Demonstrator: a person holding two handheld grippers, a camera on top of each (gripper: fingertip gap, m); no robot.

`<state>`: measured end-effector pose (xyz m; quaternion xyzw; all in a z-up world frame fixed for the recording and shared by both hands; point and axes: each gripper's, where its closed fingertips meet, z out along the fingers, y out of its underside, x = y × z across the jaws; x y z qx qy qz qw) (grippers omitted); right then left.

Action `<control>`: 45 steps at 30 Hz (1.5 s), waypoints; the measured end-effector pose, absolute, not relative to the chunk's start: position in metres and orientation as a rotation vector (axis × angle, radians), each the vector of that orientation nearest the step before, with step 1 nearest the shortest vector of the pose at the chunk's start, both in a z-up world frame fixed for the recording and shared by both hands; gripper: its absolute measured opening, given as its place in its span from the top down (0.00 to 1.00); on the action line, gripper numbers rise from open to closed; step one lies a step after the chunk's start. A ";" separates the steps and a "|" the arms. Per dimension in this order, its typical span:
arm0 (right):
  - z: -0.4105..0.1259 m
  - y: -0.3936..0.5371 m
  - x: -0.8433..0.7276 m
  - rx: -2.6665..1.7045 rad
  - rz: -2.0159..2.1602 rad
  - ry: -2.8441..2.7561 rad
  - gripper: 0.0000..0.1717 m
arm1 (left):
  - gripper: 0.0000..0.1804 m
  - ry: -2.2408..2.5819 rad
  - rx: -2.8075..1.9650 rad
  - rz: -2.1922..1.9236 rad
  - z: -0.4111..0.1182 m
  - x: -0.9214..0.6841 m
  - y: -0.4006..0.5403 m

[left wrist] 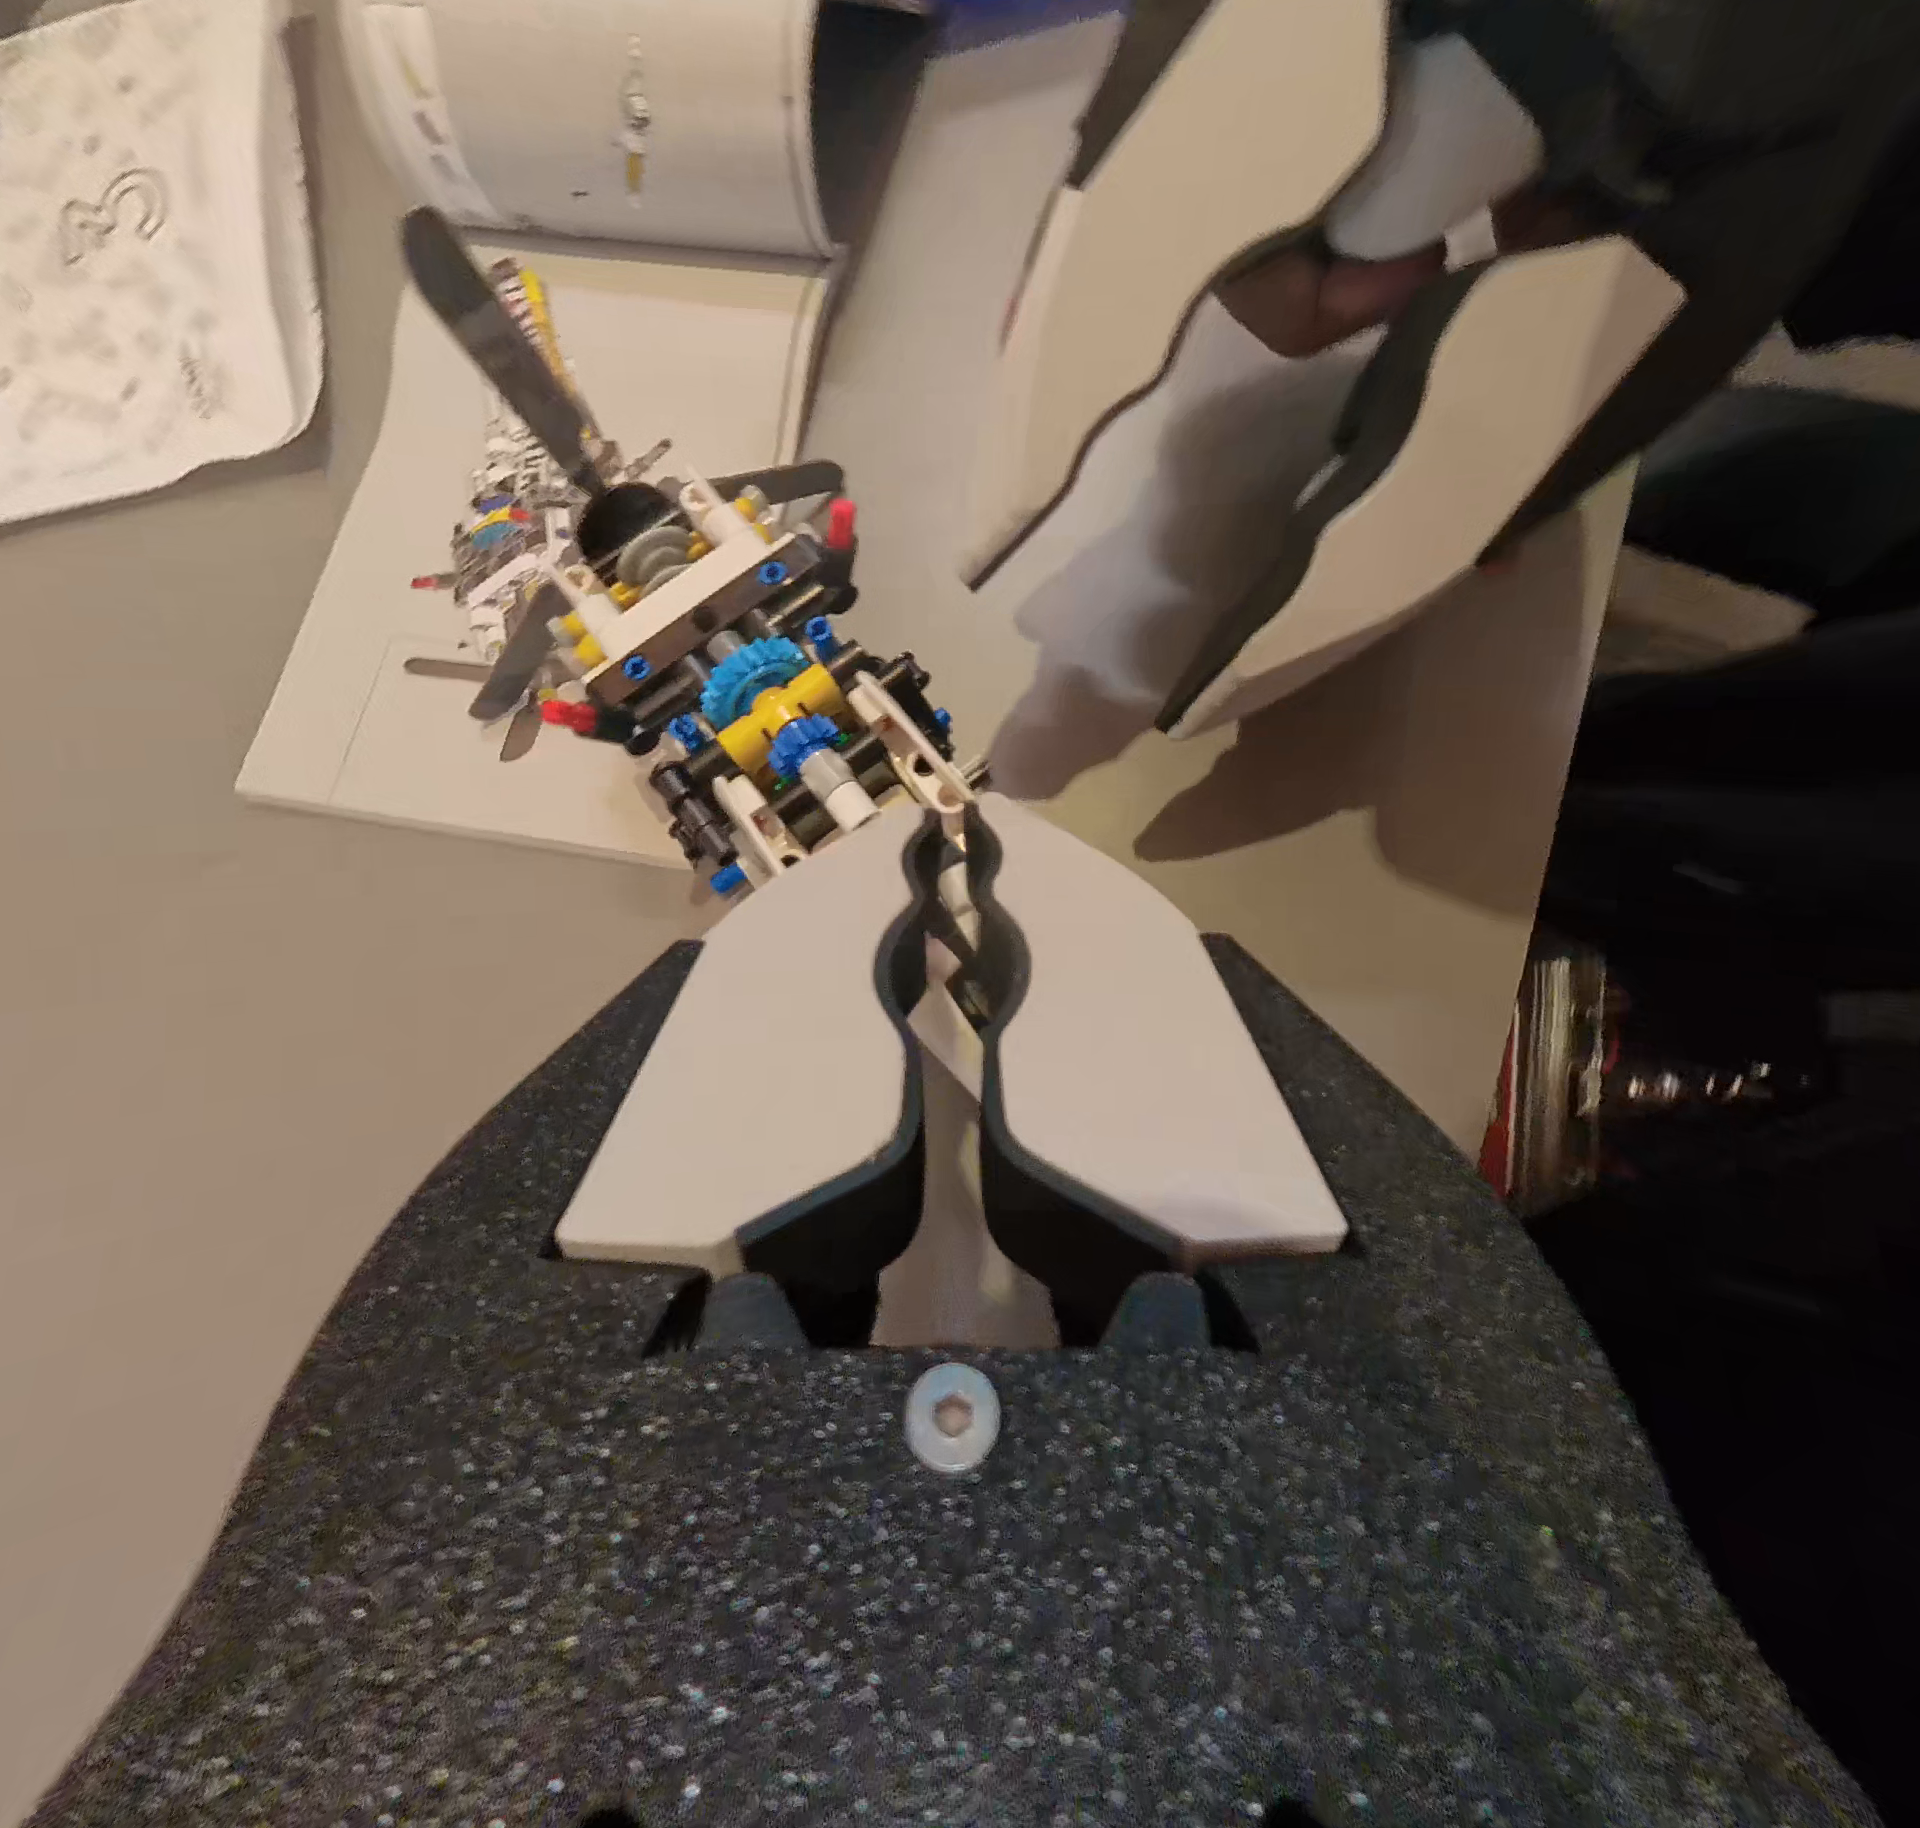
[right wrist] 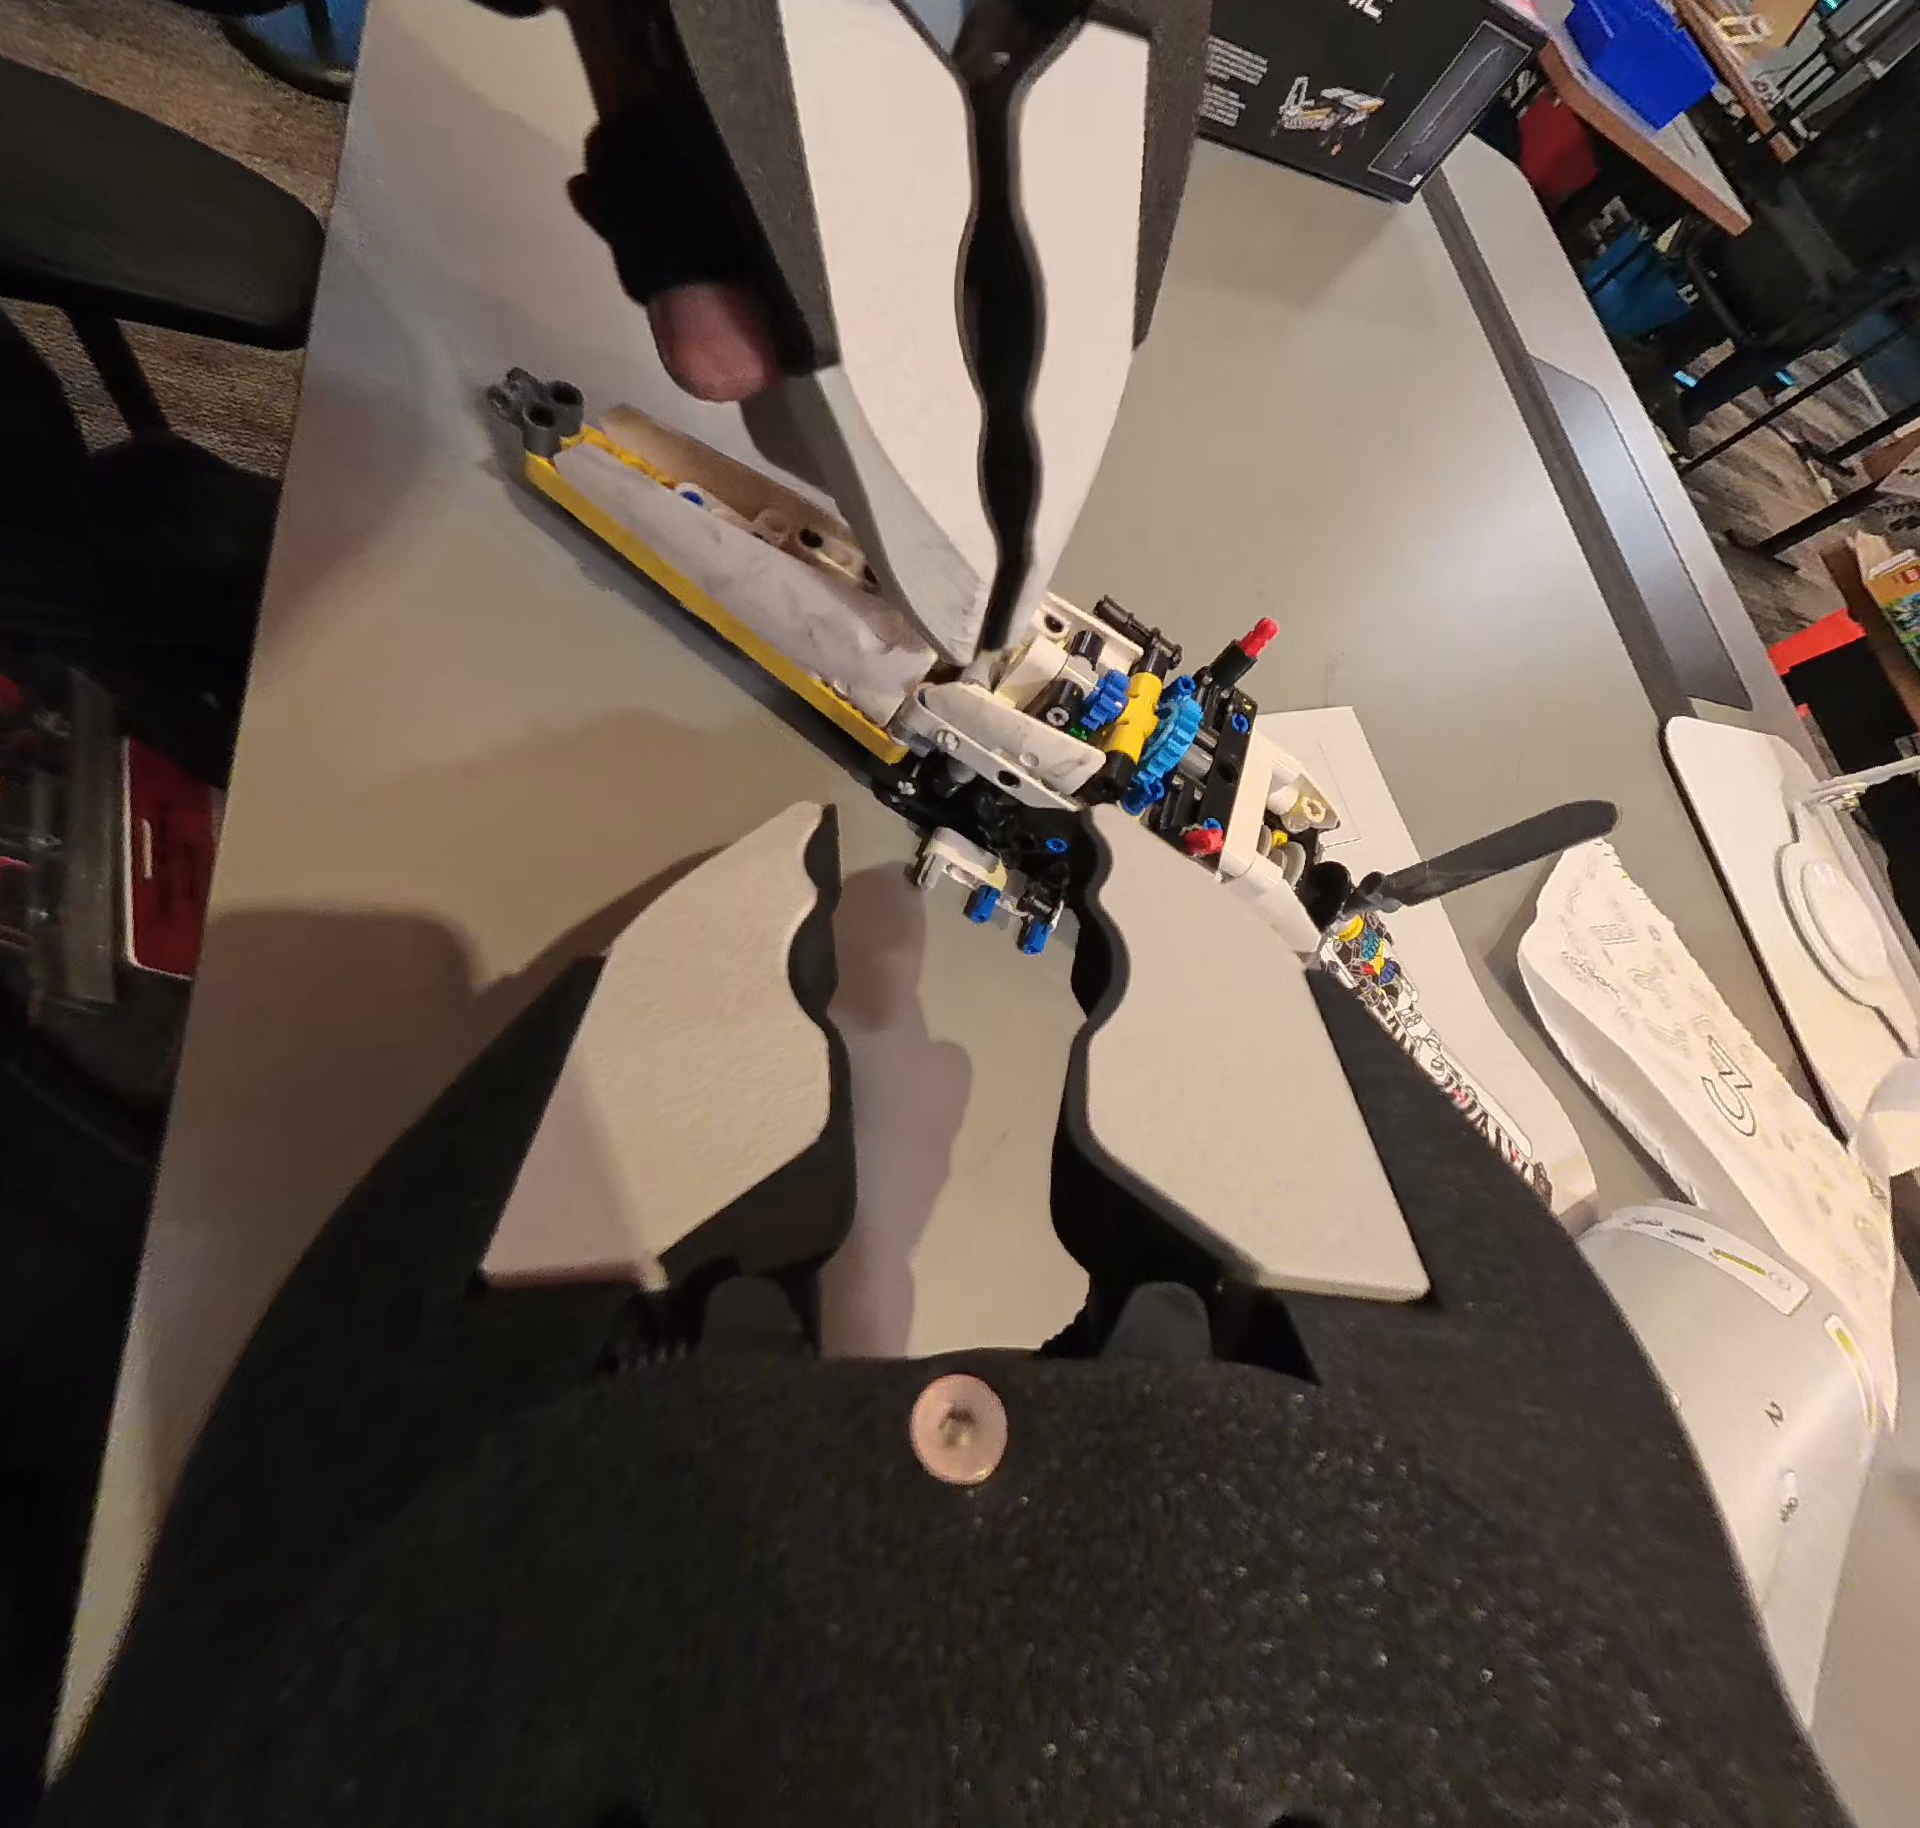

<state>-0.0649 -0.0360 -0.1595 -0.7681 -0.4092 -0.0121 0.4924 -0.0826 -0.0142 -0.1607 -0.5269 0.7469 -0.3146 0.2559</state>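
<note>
Two grippers work over one toy model on a pale table (right wrist: 1299, 344). Farthest left in the left wrist view lies a printed white parts bag (left wrist: 135, 251), flat and untouched, and beside it an open instruction booklet (left wrist: 623, 344), its far page curled upward. The brick-built aircraft model (left wrist: 727, 656) rests partly on the booklet's lower page, its dark propeller blade (left wrist: 488, 344) pointing away, so the exposed blue and yellow gears face the tools. The left gripper (left wrist: 961, 843) is clenched on a thin white beam at the model's near end; its fingers (left wrist: 810, 1030) almost meet around the piece, apparently to steady the body, though blur makes the exact contact hard to confirm. In the right wrist view the long white and yellow tail boom (right wrist: 727, 563) stretches away to the left along the table. The right gripper (right wrist: 956, 843) is released, its jaws spread wide with nothing pinched, hovering just beside the model's black underside with blue pins. A dark printed box (right wrist: 1340, 64) sits beyond at the table's far edge.
</note>
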 end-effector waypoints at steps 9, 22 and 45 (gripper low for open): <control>-0.165 -0.034 -0.064 -1.872 -0.020 -0.930 0.76 | 0.91 1.768 -1.655 -0.824 -0.165 -0.077 -0.015; -0.168 -0.041 -0.069 -1.835 0.080 -0.831 0.77 | 0.93 1.706 -1.694 -0.493 -0.170 -0.066 -0.007; -0.139 -0.020 -0.054 -1.779 -0.215 -1.194 0.71 | 0.95 1.994 -1.312 -0.548 -0.171 -0.086 0.005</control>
